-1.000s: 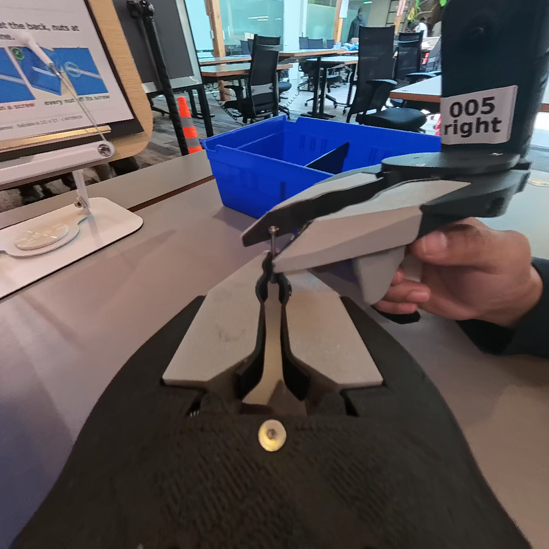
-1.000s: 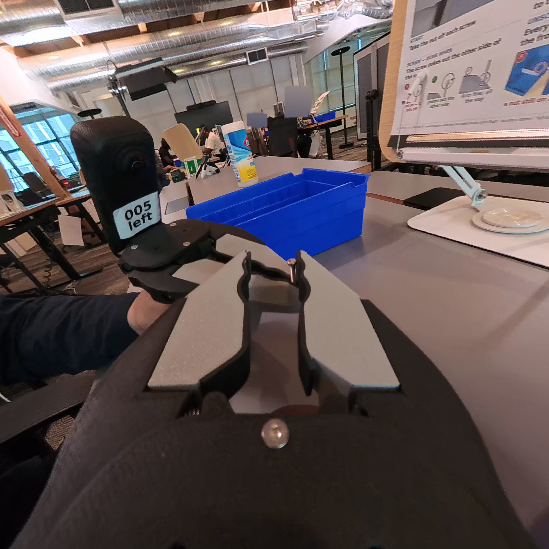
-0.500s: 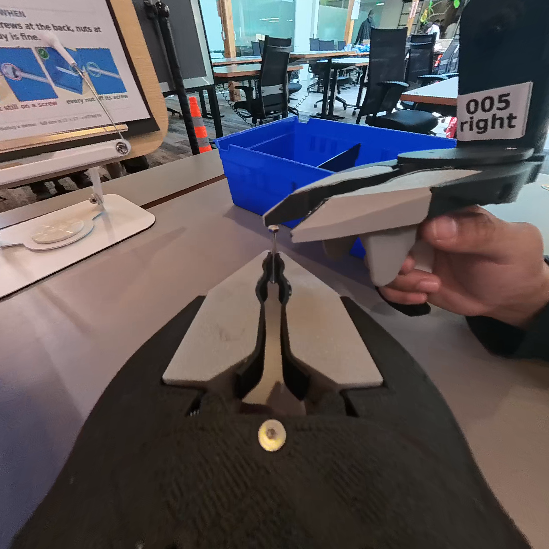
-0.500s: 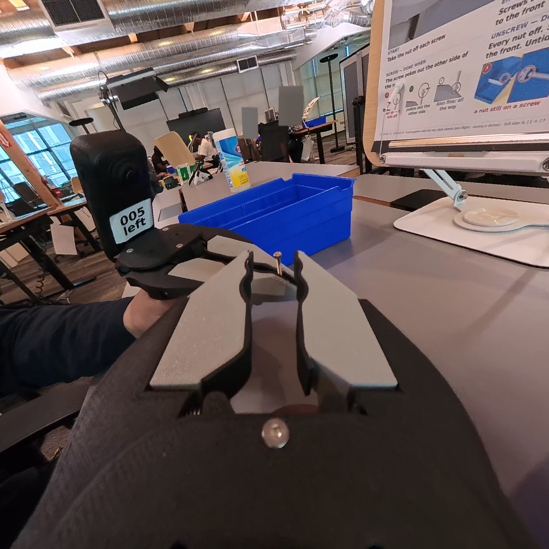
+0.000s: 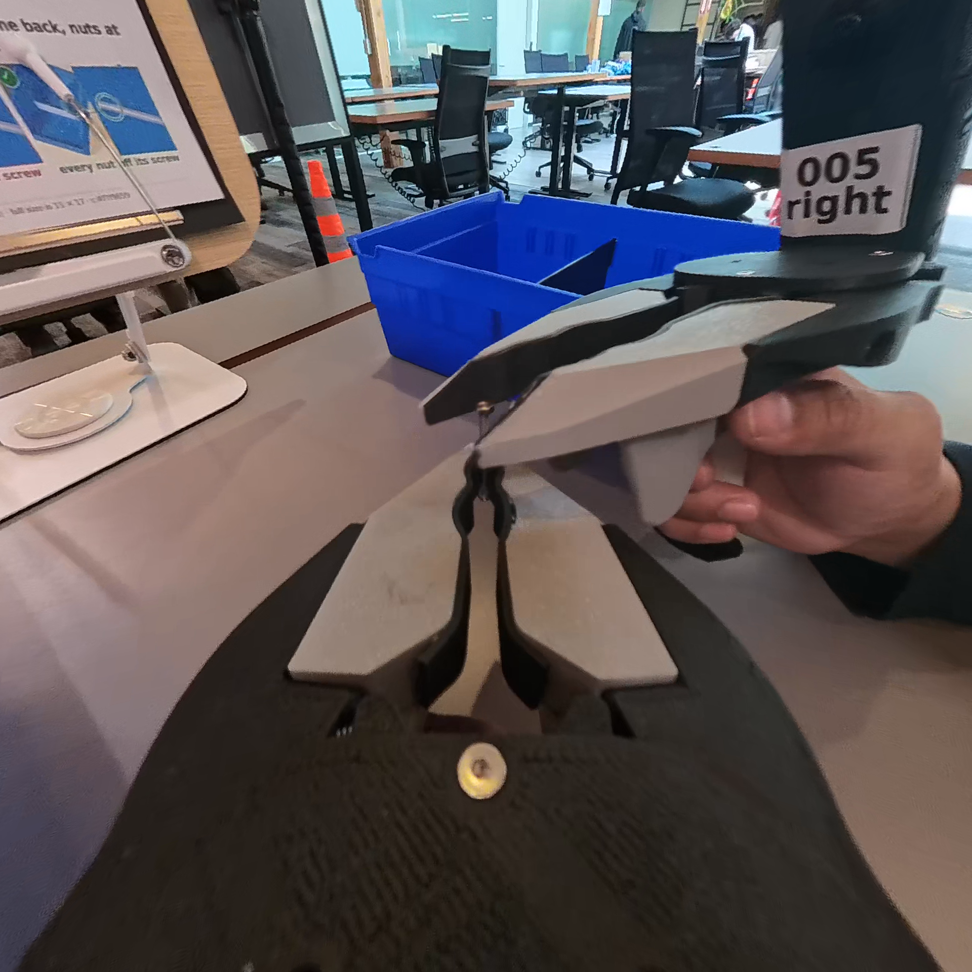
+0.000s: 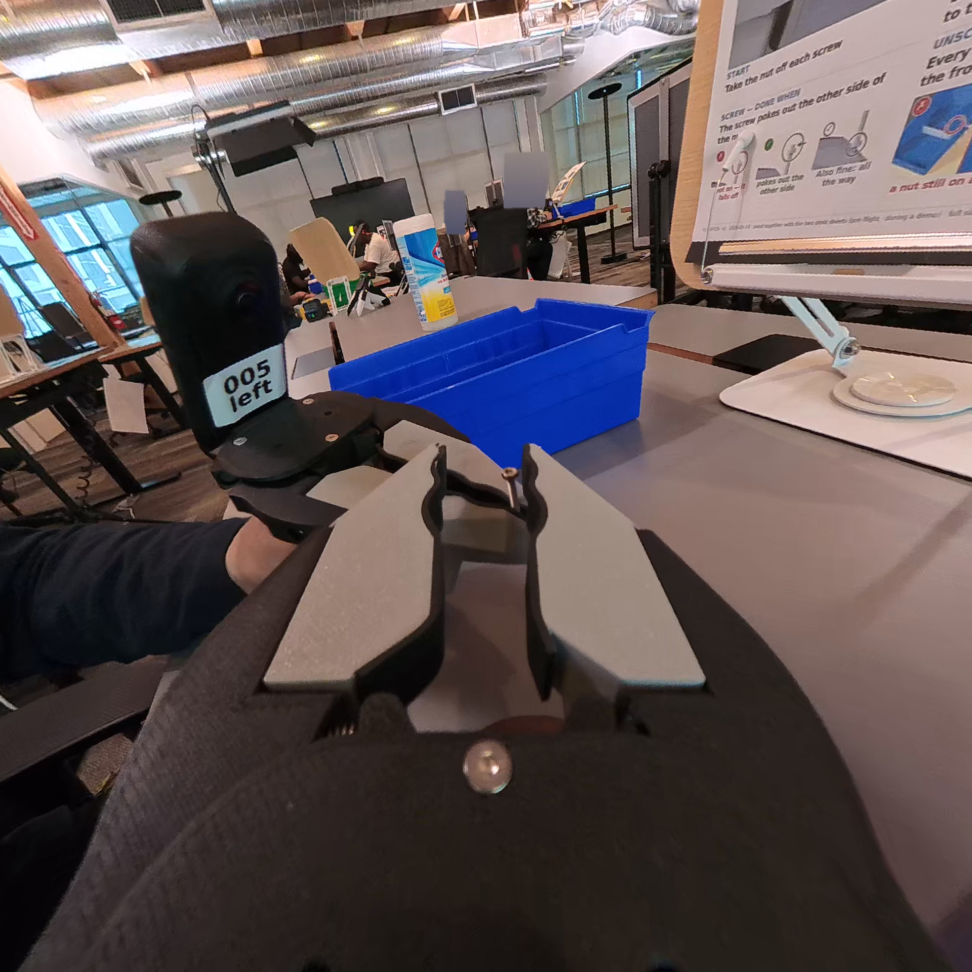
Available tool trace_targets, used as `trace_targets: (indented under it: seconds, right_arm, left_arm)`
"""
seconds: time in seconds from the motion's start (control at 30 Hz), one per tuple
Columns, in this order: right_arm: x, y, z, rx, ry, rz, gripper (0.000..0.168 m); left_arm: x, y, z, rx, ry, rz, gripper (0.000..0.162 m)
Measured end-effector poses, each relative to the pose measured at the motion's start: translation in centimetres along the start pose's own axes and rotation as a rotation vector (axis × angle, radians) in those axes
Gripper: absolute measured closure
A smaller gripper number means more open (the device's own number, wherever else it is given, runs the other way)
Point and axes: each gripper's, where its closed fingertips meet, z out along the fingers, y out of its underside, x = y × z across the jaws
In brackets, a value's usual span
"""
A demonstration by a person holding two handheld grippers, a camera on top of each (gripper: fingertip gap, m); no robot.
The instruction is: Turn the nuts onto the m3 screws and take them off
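My left gripper (image 5: 483,486) has its fingers pinched together on the shank of the m3 screw (image 6: 509,488), which stands upright, head up, over the grey table (image 5: 210,505) in front of the blue bin (image 6: 505,378). My right gripper (image 6: 483,486) comes at the screw from the side, fingers apart, one on each side of the shank below the head. I cannot make out a nut. The bin sits behind both grippers.

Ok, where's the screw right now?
The screw stands upright, pinched in the left gripper, its head between the right gripper's open fingers, in front of the blue bin.
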Motion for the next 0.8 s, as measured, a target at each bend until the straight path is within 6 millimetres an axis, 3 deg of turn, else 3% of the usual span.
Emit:
trace_targets:
  seconds: [0.3, 0.8]
  right_arm:
    - [0.6, 0.0, -0.4, -0.018, 0.039, -0.049, 0.147]
    - [0.5, 0.4, 0.0, -0.023, 0.034, -0.023, 0.161]
  left_arm:
    - [-1.2, 0.0, -0.3, 0.000, -0.045, -0.009, 0.162]
    - [0.0, 0.1, -0.1, -0.007, -0.013, 0.015, 0.162]
